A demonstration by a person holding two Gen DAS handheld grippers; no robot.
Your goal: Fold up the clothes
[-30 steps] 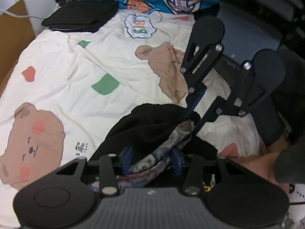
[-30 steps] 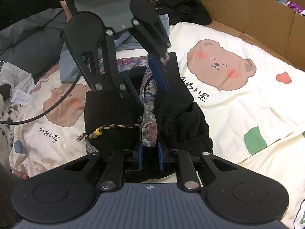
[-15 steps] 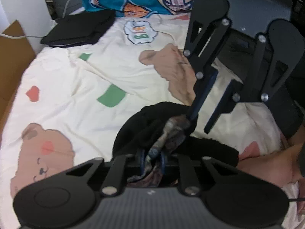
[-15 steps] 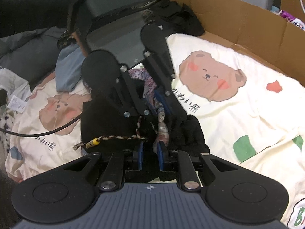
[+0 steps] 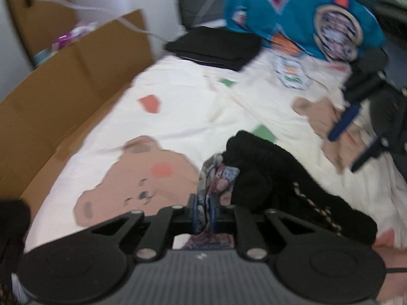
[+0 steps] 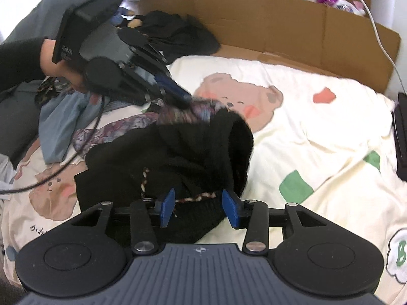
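Soft, even indoor light; cream bedsheet [image 6: 318,137] bright, no hard shadows or glare. Left wrist view smeared by motion blur throughout, edges streaked. Right wrist view sharper; only the left gripper [image 6: 187,100] blurred. Fisheye bends the cardboard wall [image 6: 279,23]; corners vignette to black. Black garment [image 6: 198,147] shows little detail.

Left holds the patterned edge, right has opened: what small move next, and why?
Probably re-grip with the right gripper, whose jaws have just opened around the black garment, holding nothing. Only the left gripper pinches the patterned edge, so the garment hangs bunched.
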